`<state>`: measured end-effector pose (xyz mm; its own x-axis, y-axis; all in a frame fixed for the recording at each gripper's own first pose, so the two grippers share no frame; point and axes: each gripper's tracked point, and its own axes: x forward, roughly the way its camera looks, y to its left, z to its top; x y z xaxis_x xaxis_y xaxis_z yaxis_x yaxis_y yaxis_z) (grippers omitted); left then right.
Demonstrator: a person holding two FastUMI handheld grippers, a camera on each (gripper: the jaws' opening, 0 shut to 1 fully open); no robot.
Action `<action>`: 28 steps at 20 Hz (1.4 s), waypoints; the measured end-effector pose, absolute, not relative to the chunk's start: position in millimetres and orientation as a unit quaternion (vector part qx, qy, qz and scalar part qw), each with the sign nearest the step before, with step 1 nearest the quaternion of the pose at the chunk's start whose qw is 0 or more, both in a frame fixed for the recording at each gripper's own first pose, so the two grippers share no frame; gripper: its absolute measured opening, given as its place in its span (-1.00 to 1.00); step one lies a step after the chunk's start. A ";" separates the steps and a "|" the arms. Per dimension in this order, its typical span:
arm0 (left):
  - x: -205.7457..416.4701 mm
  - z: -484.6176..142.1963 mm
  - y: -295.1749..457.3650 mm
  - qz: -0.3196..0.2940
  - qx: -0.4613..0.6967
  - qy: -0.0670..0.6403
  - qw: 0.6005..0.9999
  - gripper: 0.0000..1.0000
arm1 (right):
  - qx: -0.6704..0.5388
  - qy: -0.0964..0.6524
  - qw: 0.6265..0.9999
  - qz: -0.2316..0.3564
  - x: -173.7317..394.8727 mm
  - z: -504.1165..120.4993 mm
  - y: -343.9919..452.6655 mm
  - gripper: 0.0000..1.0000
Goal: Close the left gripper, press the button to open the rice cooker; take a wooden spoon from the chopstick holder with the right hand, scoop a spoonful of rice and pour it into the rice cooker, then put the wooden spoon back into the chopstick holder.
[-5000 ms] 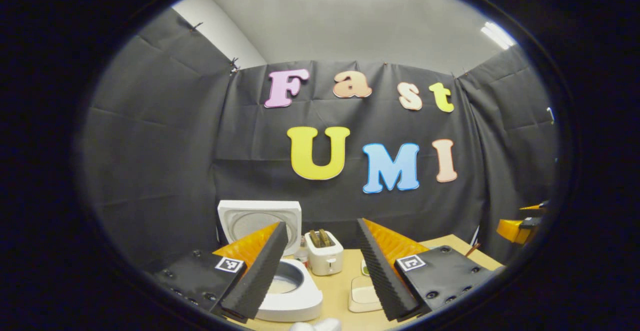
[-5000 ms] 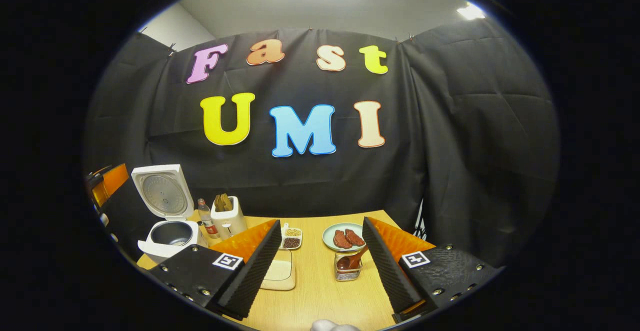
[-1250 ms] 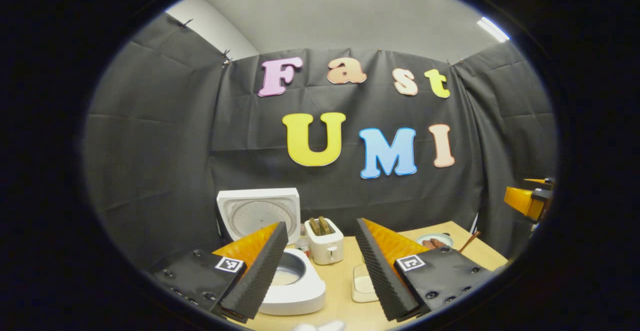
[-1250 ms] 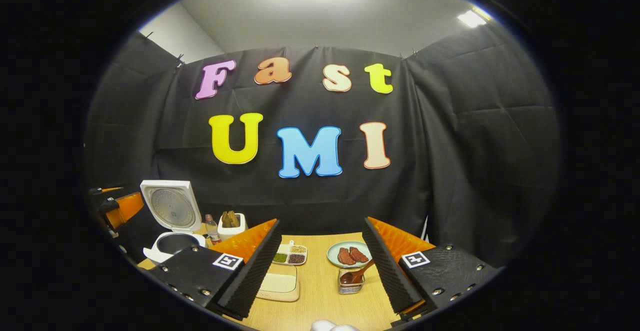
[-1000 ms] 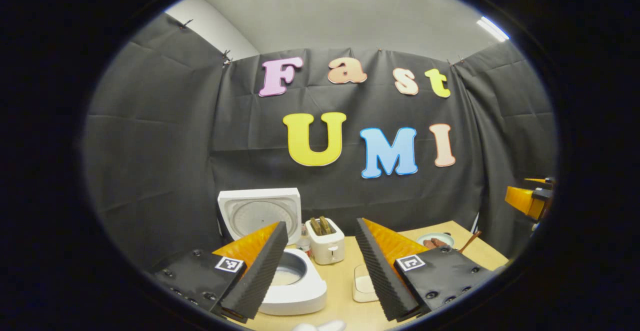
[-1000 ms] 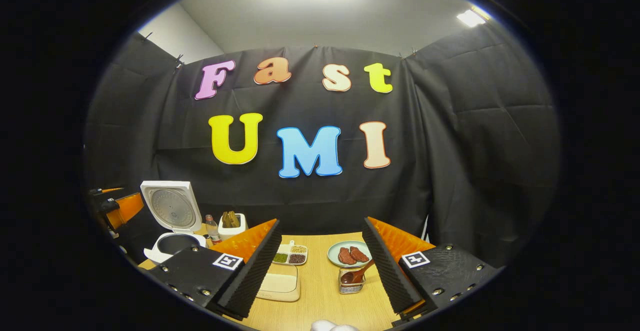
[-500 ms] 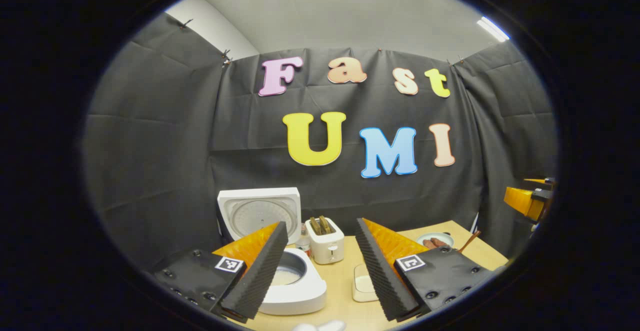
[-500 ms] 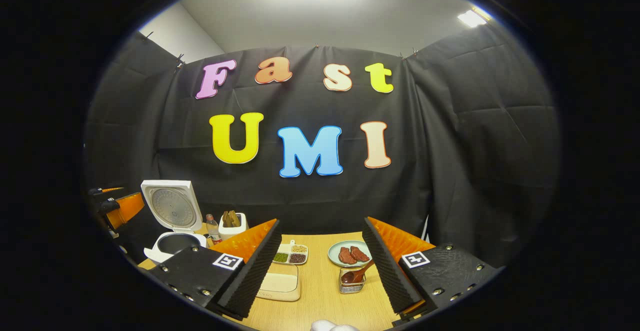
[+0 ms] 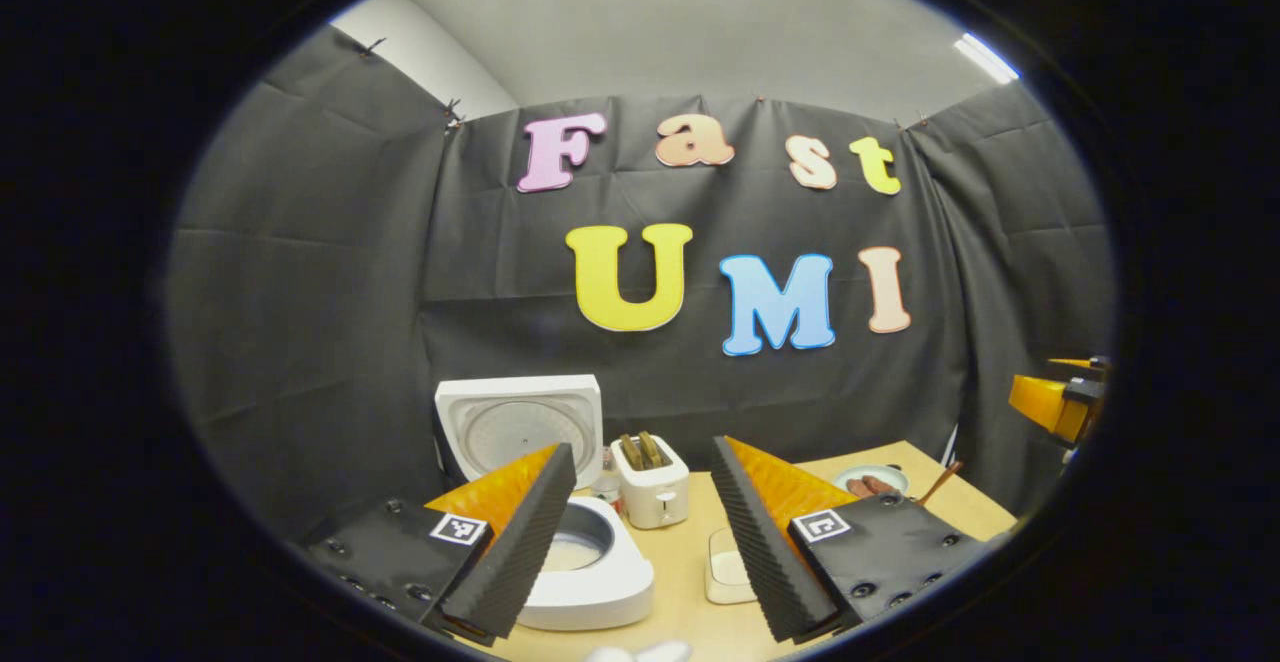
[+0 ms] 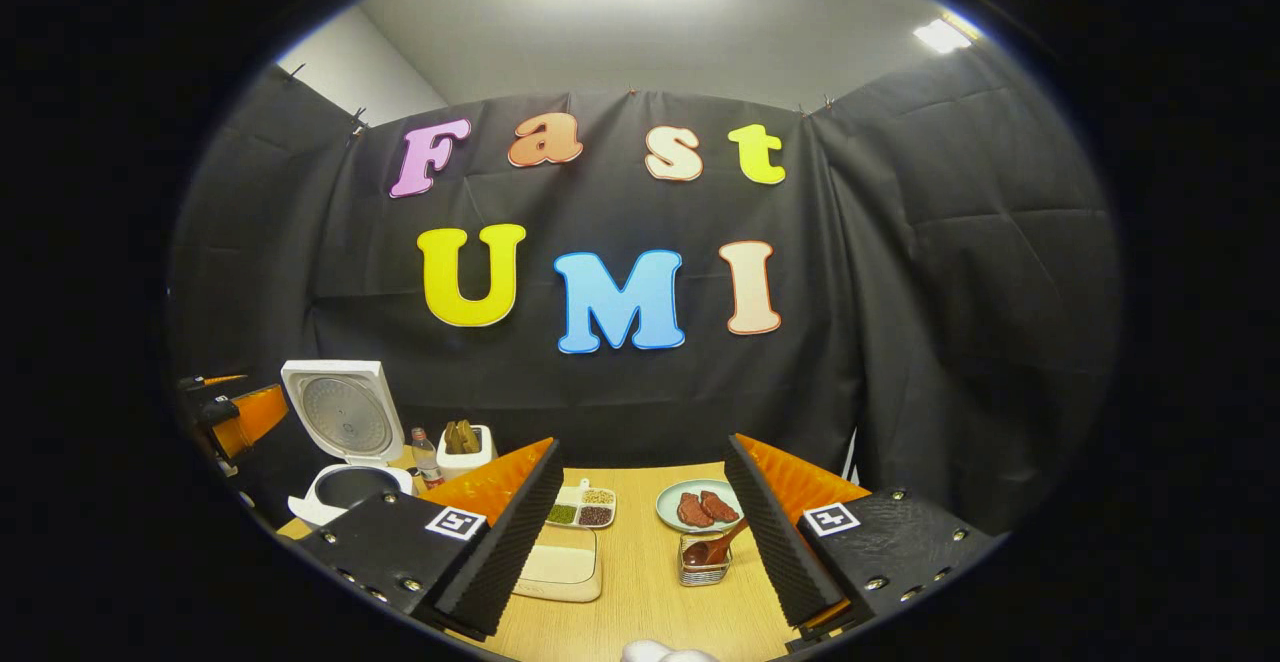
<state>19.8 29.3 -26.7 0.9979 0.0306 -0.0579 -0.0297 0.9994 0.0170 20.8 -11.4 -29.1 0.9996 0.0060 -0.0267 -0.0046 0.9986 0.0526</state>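
Right gripper view: I'm holding my right claw released behind the brown wooden spoon in its wire holder; finished, I judge.

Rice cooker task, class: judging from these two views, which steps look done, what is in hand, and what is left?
Done: the rice cooker stands with its lid up and rice in the pot. The wooden spoon sits in the chopstick holder. In hand: nothing; left gripper and right gripper are open and empty. Left: seemingly nothing.
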 end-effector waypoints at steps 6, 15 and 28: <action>23.3 -28.9 31.9 0.018 0.006 0.031 0.999 0.92 | 0.030 0.033 0.999 -0.009 30.2 -51.1 -22.8 0.99; 27.2 -31.8 14.9 0.010 0.013 0.026 1.000 0.89 | 0.131 0.167 0.975 -0.067 85.3 -244.0 -94.4 0.99; 42.1 -77.4 18.0 0.055 0.021 0.088 0.994 0.93 | 0.205 0.232 0.948 -0.068 248.4 -350.2 -122.6 0.99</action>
<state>42.1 18.0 -77.4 0.9783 0.1137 -0.1733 -0.1062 0.9930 0.0522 248.4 -122.6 -350.2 0.8832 -0.0335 -0.4678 0.2236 0.9069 0.3571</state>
